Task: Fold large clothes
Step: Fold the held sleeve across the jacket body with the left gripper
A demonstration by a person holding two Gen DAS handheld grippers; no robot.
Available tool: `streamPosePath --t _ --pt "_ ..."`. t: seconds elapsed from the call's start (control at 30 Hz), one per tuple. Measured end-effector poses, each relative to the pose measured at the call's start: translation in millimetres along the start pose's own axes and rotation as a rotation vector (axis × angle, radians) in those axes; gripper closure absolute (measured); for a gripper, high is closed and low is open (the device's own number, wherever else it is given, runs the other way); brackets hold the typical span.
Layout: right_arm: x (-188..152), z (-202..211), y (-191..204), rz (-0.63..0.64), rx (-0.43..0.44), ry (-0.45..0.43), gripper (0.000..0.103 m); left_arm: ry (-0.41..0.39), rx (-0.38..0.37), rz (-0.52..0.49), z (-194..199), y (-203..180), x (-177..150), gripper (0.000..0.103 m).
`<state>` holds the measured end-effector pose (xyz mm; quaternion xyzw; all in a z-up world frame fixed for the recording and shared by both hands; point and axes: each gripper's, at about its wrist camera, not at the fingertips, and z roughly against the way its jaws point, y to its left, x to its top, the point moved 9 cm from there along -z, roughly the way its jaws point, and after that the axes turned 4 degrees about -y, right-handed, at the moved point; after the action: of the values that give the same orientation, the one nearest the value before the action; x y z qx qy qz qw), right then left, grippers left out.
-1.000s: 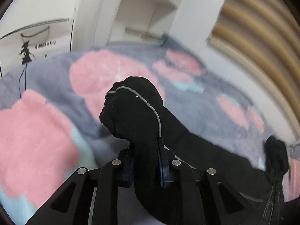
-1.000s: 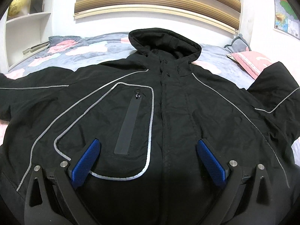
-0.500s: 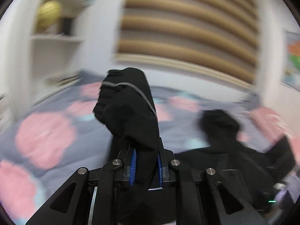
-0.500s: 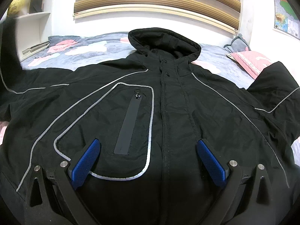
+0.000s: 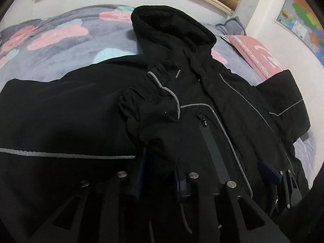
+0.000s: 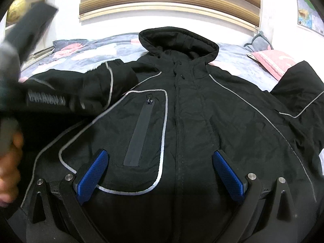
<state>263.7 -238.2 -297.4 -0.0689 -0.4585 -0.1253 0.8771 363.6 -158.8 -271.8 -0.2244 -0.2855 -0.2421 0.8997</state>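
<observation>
A black hooded jacket (image 6: 202,105) with grey reflective piping lies front up on the bed, hood toward the wall. It also shows in the left wrist view (image 5: 232,105). My left gripper (image 5: 159,172) is shut on the jacket's sleeve cuff (image 5: 149,109) and holds it over the jacket's chest, beside the zip pocket (image 5: 212,145). In the right wrist view that sleeve (image 6: 85,89) lies folded across the left side. My right gripper (image 6: 160,174) is open and empty, hovering low over the jacket's lower front. The other sleeve (image 6: 299,93) stretches out to the right.
A grey blanket with pink and teal patches (image 5: 56,38) covers the bed. A pink pillow (image 6: 273,60) lies at the right by the wall. A shelf with a yellow ball (image 6: 16,8) stands at the left. The person's hand (image 6: 8,170) holds the left gripper.
My left gripper has swung from the bed's left side over the jacket, carrying the sleeve cuff onto the chest. My right gripper has not moved.
</observation>
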Motion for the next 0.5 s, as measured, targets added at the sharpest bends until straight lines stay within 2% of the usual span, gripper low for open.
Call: streamPosePath --t 0.03,0.1,0.17,0.33,0.4,0.5 --pt "-0.3 -0.6 0.3 -0.001 0.002 0.004 0.0 0.007 -0.03 0.017 3.6 -1.9 1.8 0.053" --pt "-0.4 -1.9 0.5 -0.001 0.006 0.013 0.0 0.009 -0.137 0.088 19.4 -5.0 3.2 0.042" --pt "-2.0 -4.4 1.5 0.0 0.025 0.039 0.0 -0.027 -0.166 0.111 37.0 -11.4 2.1 0.042" --pt "-0.4 -2.3 -2.1 -0.037 0.119 0.125 0.0 -0.115 -0.145 0.079 97.5 -9.9 -4.3 0.041" --pt "9.1 1.6 -2.0 -0.054 0.17 0.156 0.0 -0.14 -0.113 0.06 117.8 -1.7 -10.3 0.041" --pt "41.9 5.6 -0.8 -0.073 0.214 0.163 0.0 -0.183 -0.077 0.066 139.6 13.7 -16.8 0.041"
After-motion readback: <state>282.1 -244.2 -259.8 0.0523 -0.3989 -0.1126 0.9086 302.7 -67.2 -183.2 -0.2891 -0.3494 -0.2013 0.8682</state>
